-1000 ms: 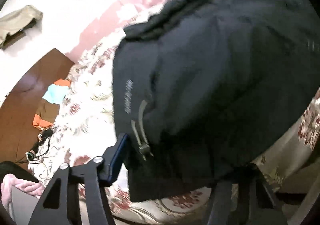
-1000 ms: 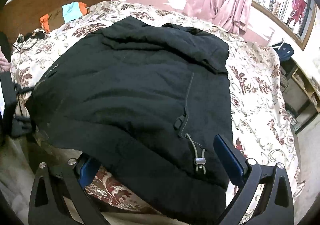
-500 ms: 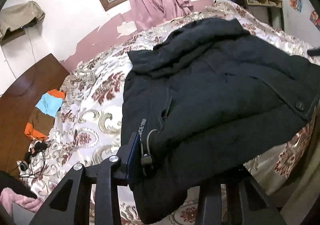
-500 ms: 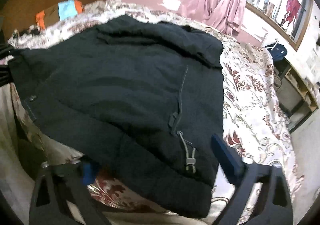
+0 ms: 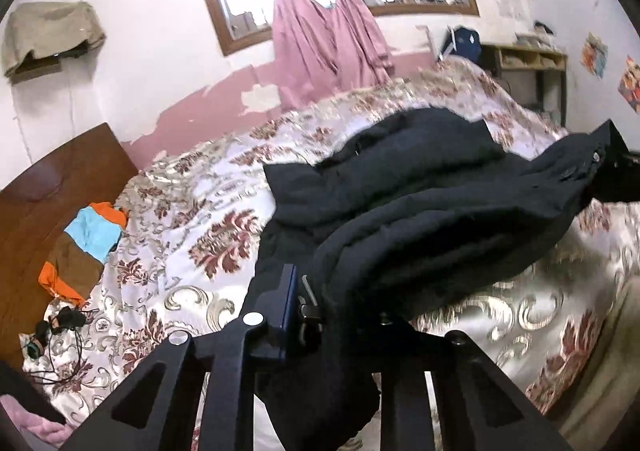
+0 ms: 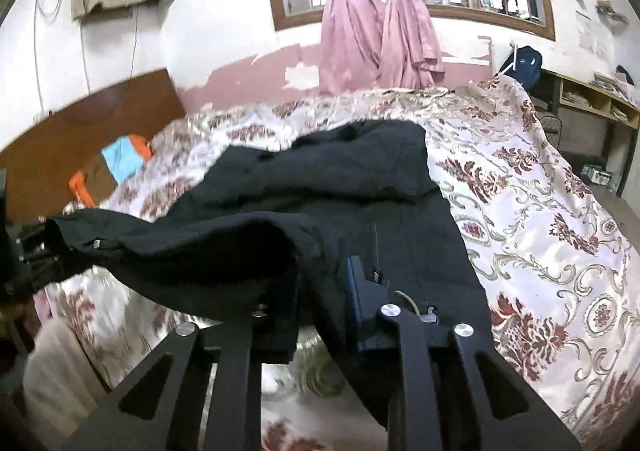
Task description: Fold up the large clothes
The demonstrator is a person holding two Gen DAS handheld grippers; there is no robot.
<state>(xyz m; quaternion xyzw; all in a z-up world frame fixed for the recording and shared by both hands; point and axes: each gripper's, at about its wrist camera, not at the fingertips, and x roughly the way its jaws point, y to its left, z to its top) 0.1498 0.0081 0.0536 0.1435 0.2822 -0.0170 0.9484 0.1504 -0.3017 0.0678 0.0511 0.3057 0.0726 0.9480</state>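
A large black jacket (image 5: 420, 211) lies across the floral bed cover (image 5: 192, 219), with its near hem raised off the bed. My left gripper (image 5: 336, 311) is closing, and the hem's left corner with its drawcord toggle is pinched between the pads. In the right wrist view the jacket (image 6: 340, 187) sags in a fold between both hands. My right gripper (image 6: 324, 303) is closing too, with the hem's right corner clamped between its pads. Fabric hides one finger of each gripper.
Folded orange, blue and brown clothes (image 5: 88, 243) lie by the wooden headboard (image 5: 48, 187), with tangled cables (image 5: 56, 327) near them. Pink curtains (image 5: 320, 31) hang at the window behind the bed. A shelf unit (image 5: 528, 59) stands at the far right.
Both grippers went from standing open around the jacket's hem to pinching it. Both hands rose, the left more, and the hem now hangs above the bed cover.
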